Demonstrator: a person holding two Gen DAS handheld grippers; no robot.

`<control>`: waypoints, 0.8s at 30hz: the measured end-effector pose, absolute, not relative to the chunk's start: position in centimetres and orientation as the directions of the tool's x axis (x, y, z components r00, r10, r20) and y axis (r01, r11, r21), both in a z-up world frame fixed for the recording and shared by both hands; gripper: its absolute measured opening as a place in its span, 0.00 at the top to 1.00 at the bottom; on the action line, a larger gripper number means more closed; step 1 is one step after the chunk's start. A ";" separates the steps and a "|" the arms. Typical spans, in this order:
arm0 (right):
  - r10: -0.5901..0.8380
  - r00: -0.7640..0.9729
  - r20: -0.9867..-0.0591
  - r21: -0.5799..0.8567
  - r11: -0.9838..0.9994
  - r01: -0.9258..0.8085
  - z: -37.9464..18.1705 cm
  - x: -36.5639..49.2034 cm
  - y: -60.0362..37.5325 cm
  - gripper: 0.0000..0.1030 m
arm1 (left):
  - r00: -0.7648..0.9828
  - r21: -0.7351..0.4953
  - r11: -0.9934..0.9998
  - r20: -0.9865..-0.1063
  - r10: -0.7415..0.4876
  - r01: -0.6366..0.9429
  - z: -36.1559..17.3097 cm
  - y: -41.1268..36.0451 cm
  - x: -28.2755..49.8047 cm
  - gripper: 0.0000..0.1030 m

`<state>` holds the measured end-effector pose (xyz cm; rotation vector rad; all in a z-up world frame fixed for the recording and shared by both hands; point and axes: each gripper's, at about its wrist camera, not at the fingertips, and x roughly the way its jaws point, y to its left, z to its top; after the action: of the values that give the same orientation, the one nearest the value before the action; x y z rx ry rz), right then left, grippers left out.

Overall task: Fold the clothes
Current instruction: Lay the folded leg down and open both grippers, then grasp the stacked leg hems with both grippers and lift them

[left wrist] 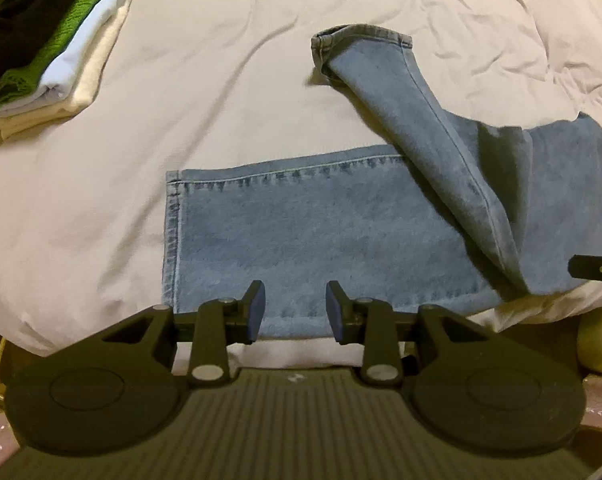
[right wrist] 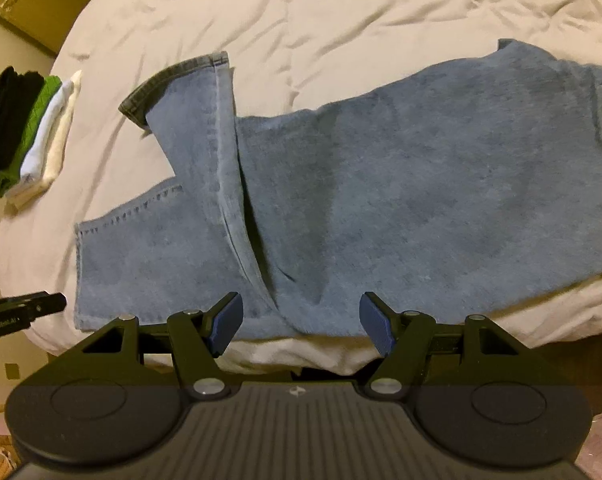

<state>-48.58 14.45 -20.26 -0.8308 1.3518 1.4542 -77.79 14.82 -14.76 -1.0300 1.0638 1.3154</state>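
Through the left wrist camera I see my left tool point(left wrist: 295, 312) hanging over the near edge of the bed point(left wrist: 229, 64), its blue pads point(left wrist: 256, 316) parted by a moderate gap with nothing between them. Just past the pads lie the jeans point(left wrist: 317, 236), light blue denim spread on the pale, wrinkled cover: one leg runs flat across the view with its hem point(left wrist: 172, 236) to the left, and the other leg point(left wrist: 413, 120) is flipped over it at an angle, its cuff pointing toward the far side of the bed. At the far left corner sits a stack of folded clothes point(left wrist: 61, 48), black on top, then green, white and cream, well apart from the jeans. A black tip of my other tool pokes in at the right edge. From the right wrist camera, my right tool point(right wrist: 301, 328) also hovers at the near edge of the bed point(right wrist: 301, 20), its jaws spread wide and empty, wider than the left ones. The jeans point(right wrist: 421, 184) fill most of this view, the broad seat and waist part reaching to the right, the flat leg ending at the lower left, and the crossed leg point(right wrist: 197, 128) rising up the middle-left with its dark cuff lifted slightly. The denim's near edge lies right at the mattress edge, just beyond the pads point(right wrist: 375, 330). The folded stack point(right wrist: 29, 128) shows at the far left, and the left tool's black tip point(right wrist: 25, 308) enters beside the flat leg's hem.
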 end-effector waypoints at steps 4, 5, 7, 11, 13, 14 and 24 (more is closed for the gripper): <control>0.201 -0.357 -0.912 0.371 0.040 -0.928 -20.2 -48.8 16.1 0.35 | 0.002 0.006 0.036 -0.974 0.227 -0.999 -14.4 16.8 -78.1 0.66; 0.209 -0.365 -0.907 0.379 0.030 -0.925 -20.2 -48.9 16.6 0.35 | 0.012 0.000 0.052 -0.973 0.231 -0.999 -14.4 17.5 -78.1 0.66; 0.220 -0.372 -0.902 0.387 0.028 -0.921 -20.4 -49.0 17.4 0.37 | 0.031 -0.011 0.083 -0.970 0.240 -0.996 -14.3 18.8 -78.2 0.65; 0.258 -0.403 -0.878 0.428 0.049 -0.902 -20.1 -49.5 18.6 0.57 | 0.069 -0.032 0.146 -0.964 0.255 -0.989 -14.1 21.5 -78.4 0.65; 0.285 -0.407 -0.868 0.442 0.067 -0.894 -19.9 -49.9 19.2 0.58 | 0.089 -0.042 0.177 -0.961 0.262 -0.983 -14.0 22.8 -78.6 0.65; 0.299 -0.403 -0.865 0.445 0.085 -0.892 -19.9 -50.2 19.6 0.59 | 0.098 -0.047 0.193 -0.959 0.265 -0.980 -13.9 23.5 -78.6 0.65; 0.421 -0.319 -0.849 0.472 0.333 -0.816 -22.7 -54.1 22.3 0.65 | 0.242 -0.114 0.475 -0.945 0.219 -0.873 -16.8 31.8 -80.4 0.65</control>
<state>-54.11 22.30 -22.69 -0.3910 1.4023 1.3036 -80.38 31.81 -16.80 -0.7536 1.0675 0.8512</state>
